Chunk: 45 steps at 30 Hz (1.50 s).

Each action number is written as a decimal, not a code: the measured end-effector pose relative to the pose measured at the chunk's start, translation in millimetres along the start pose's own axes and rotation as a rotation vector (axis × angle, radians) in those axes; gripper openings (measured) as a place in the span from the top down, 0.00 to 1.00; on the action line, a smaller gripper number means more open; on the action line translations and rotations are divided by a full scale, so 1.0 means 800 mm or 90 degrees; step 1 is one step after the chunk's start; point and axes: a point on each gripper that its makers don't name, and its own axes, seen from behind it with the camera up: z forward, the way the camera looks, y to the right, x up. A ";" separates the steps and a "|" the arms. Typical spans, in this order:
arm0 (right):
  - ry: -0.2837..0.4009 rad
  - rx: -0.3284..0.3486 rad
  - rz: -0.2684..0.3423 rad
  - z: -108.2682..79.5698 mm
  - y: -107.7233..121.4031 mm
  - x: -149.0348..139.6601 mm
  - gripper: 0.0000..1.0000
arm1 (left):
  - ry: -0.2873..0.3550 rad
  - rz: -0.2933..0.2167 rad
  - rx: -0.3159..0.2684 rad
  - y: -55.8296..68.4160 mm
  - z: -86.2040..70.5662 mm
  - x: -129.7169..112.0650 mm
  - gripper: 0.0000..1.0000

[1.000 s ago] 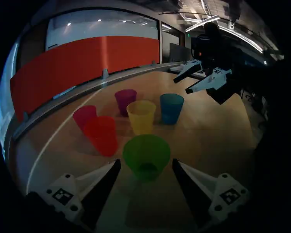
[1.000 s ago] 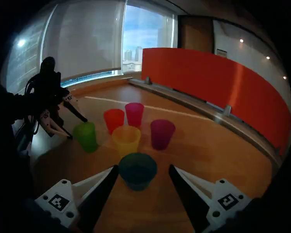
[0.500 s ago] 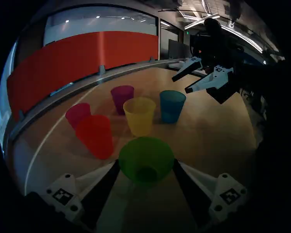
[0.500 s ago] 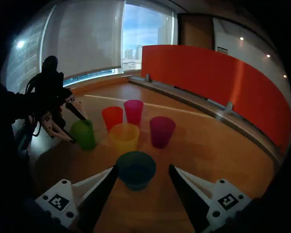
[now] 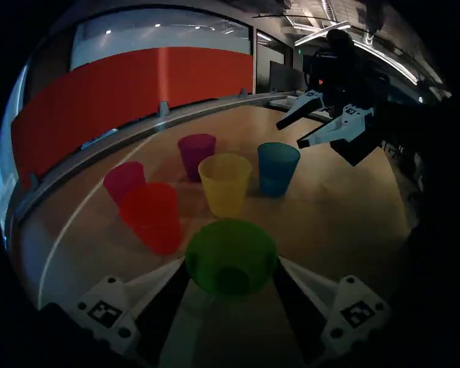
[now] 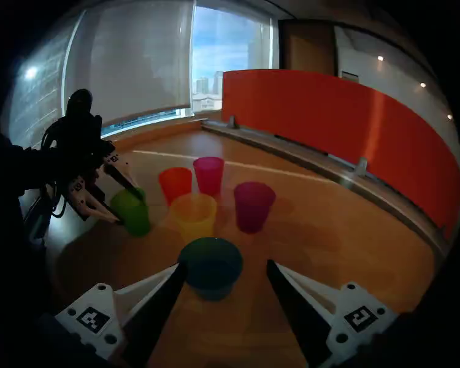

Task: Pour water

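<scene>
A green cup (image 5: 231,260) stands upright on the wooden table (image 5: 340,208), between the spread fingers of my left gripper (image 5: 230,262), which is open around it. In the right gripper view the left gripper (image 6: 127,206) straddles the same green cup (image 6: 135,218). A teal cup (image 6: 210,268) stands just inside the fingertips of my right gripper (image 6: 224,265), nearer its left finger; the gripper is open. From the left gripper view, the right gripper (image 5: 288,137) hovers just behind the teal cup (image 5: 278,168). I cannot see water in any cup.
A yellow cup (image 5: 224,184), a red cup (image 5: 151,214), a pink cup (image 5: 124,182) and a purple cup (image 5: 196,153) cluster between the two grippers. An orange partition (image 5: 107,86) lines the table's far edge. A person's dark sleeve (image 6: 21,172) holds the left gripper.
My left gripper has advanced, so the green cup now sits deeper between its fingers. The right gripper has crept slightly closer to the teal cup. Neither jaw width has changed.
</scene>
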 end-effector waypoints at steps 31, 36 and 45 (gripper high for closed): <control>-0.024 0.027 -0.003 0.026 -0.024 -0.025 0.00 | 0.011 -0.001 0.011 -0.011 -0.010 0.009 0.13; -0.027 0.031 -0.004 0.038 -0.028 -0.027 0.00 | 0.015 -0.002 0.014 -0.013 -0.011 0.011 0.13; -0.027 0.031 -0.009 0.058 -0.028 -0.026 0.00 | 0.019 -0.008 0.021 -0.017 -0.016 0.013 0.13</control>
